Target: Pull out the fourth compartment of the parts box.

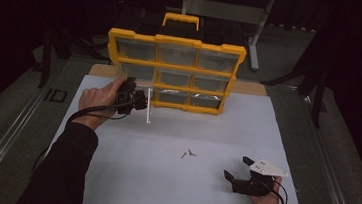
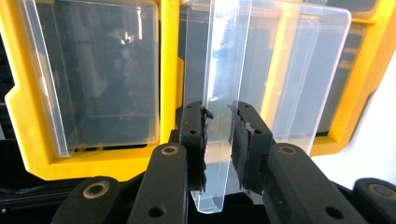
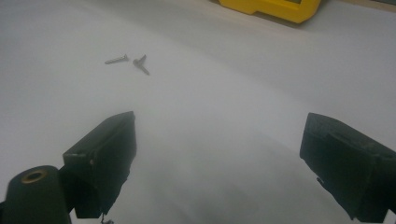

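The clear drawer (image 2: 219, 116) is pinched by the narrow jaws of the left gripper (image 2: 219, 140), partly pulled out of the yellow organizer (image 1: 174, 71). If it is tugged crookedly, it could be jammed or dropped. The right gripper (image 1: 239, 168) is held wide open and empty above the tabletop (image 1: 161, 180).

High view: dim room, black surroundings; the white table (image 1: 176, 182) is evenly lit from above, shadows faint. Left gripper view: bright and sharp, with glare streaks on the clear drawer (image 2: 219, 93). Right gripper view: soft, hazy, the near jaws blurred.
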Demonstrator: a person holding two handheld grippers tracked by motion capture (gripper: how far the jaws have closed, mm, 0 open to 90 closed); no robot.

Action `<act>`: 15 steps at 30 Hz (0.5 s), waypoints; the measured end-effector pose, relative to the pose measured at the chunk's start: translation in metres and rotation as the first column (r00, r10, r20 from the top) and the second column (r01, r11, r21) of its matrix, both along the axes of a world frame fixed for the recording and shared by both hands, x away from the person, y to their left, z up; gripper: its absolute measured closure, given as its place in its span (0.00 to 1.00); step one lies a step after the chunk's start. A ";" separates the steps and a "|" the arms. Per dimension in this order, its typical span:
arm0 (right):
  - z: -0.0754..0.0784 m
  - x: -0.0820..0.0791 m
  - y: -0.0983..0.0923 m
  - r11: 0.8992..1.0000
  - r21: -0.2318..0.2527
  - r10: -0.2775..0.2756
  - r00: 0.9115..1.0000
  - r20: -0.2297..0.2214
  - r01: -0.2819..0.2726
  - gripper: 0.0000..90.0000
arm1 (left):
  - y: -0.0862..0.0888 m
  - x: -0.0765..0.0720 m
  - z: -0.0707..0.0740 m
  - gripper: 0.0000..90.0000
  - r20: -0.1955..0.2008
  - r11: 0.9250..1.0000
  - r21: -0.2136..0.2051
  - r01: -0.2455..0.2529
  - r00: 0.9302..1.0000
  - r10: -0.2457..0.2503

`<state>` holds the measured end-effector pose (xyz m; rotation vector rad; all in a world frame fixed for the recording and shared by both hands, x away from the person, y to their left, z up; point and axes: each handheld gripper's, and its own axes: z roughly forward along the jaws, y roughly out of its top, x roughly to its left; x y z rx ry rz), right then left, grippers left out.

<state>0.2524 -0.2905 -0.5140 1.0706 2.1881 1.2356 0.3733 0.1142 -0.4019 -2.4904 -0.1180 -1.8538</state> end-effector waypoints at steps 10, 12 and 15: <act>0.000 0.000 0.000 1.000 -0.002 -0.001 1.000 -0.001 0.001 0.12 | 0.002 -0.014 -0.002 0.85 0.003 1.000 0.008 0.006 1.000 -0.006; 0.000 0.000 0.000 1.000 -0.002 0.001 1.000 -0.002 -0.001 0.12 | 0.003 -0.015 -0.002 0.84 0.005 1.000 0.007 0.008 1.000 -0.008; 0.000 0.000 0.001 1.000 -0.002 0.001 1.000 -0.003 -0.001 0.12 | 0.001 -0.016 -0.002 0.84 0.009 1.000 0.001 0.000 1.000 0.000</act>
